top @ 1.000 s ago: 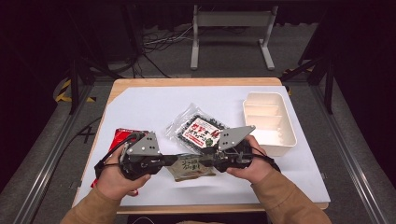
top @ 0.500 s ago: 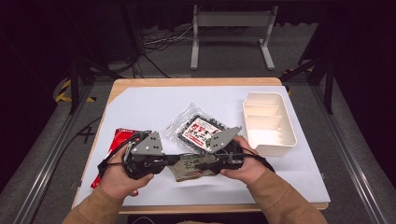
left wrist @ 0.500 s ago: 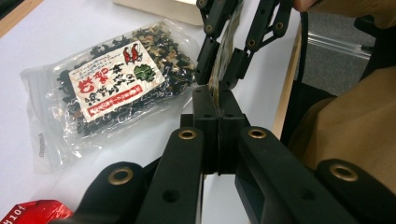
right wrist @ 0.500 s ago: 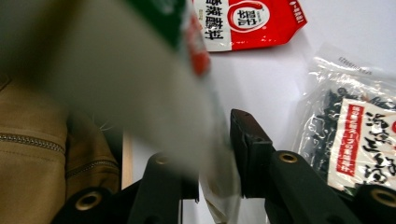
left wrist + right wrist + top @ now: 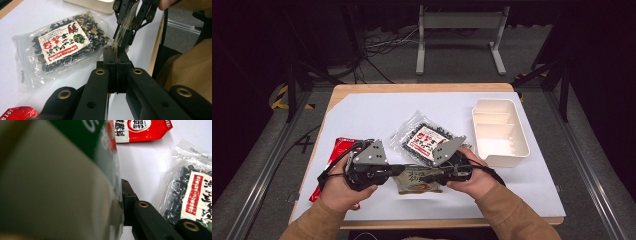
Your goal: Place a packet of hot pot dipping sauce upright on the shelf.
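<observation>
The green packet (image 5: 417, 179) is hanging between the two grippers just above the white mat (image 5: 377, 115), near the table's front edge, on the person's side of the clear bag of dark dried food (image 5: 426, 141). The left gripper (image 5: 401, 170) is pinching the packet's left end; in the left gripper view its jaws are pressed together on the packet's thin edge (image 5: 115, 48). The right gripper (image 5: 428, 176) is gripping the packet's other end, and in the left gripper view its jaws are closing on the packet from above (image 5: 130, 22). In the right gripper view the packet (image 5: 62, 170) is blurring across most of the frame, lying right against one black jaw. The left hand (image 5: 343, 186) and the right hand (image 5: 473, 179) are each wrapping around a gripper body, sleeves coming in from below. A red packet (image 5: 338, 152) is lying flat on the mat to the left of the clear bag, partly under the left gripper. A white tray (image 5: 501, 131) with dividers is sitting to the right of the clear bag, close to it but apart. The clear bag is lying flat, its red and white label facing up.
</observation>
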